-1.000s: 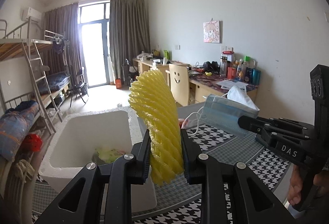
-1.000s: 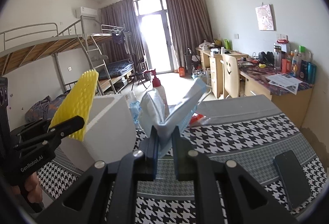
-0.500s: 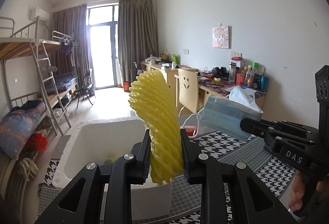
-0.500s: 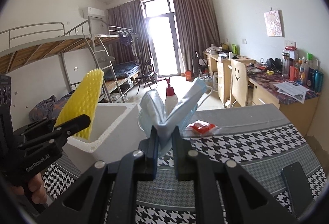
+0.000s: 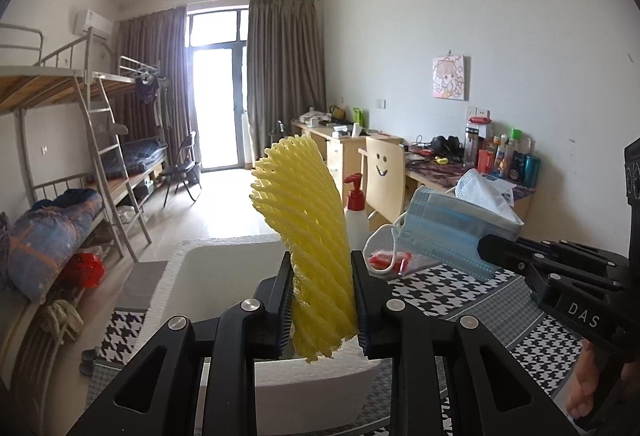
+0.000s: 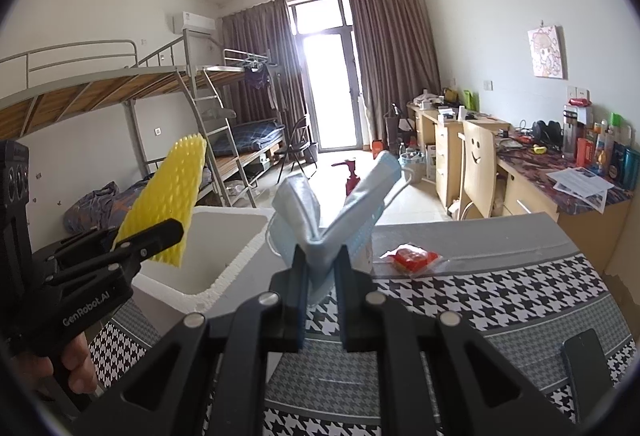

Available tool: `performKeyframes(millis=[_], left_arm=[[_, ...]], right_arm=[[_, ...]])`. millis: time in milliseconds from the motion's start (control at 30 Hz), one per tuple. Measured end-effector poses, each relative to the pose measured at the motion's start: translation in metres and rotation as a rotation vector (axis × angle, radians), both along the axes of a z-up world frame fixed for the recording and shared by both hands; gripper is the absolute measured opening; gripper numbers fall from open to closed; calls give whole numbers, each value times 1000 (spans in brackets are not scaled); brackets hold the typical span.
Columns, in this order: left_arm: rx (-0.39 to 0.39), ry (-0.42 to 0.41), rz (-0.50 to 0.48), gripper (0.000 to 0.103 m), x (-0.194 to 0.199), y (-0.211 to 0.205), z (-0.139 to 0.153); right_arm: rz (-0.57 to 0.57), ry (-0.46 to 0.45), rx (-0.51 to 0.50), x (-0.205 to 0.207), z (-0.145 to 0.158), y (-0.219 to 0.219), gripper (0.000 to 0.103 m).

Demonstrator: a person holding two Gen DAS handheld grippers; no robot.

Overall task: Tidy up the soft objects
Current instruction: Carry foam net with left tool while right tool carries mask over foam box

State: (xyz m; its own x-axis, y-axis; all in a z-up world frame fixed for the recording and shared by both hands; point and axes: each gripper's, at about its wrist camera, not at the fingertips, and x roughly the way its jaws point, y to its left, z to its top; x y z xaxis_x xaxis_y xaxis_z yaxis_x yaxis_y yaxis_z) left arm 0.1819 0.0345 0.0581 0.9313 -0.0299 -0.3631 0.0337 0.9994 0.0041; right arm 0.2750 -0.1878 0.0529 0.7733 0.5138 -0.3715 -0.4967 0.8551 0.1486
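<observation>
The white foam box (image 5: 224,276) sits at the table's (image 6: 500,300) left edge, and both grippers are held above the table near it, tilted slightly downward. The left gripper (image 5: 320,300), over the box's near wall, is clamped on a yellow foam net (image 5: 304,236) that stands upright between its fingers. To the right of the box, the right gripper (image 6: 320,276) pinches a folded blue face mask (image 6: 336,212) — its ear loop dangles free. Since a second ago both hands have lifted a little, so less of the box's inside shows — the grips are unchanged.
</observation>
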Motion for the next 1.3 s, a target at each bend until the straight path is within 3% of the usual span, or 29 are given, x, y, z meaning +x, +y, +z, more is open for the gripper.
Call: performKeyframes(millis=[767,1300], left_arm=[[-2,-22,166,27,-12,45,0],[-9,-14,224,27,-18,66,-6]], right_arm=[[142,4,-46,4,6,62,15],[198,20,-78,9,2,97,15]])
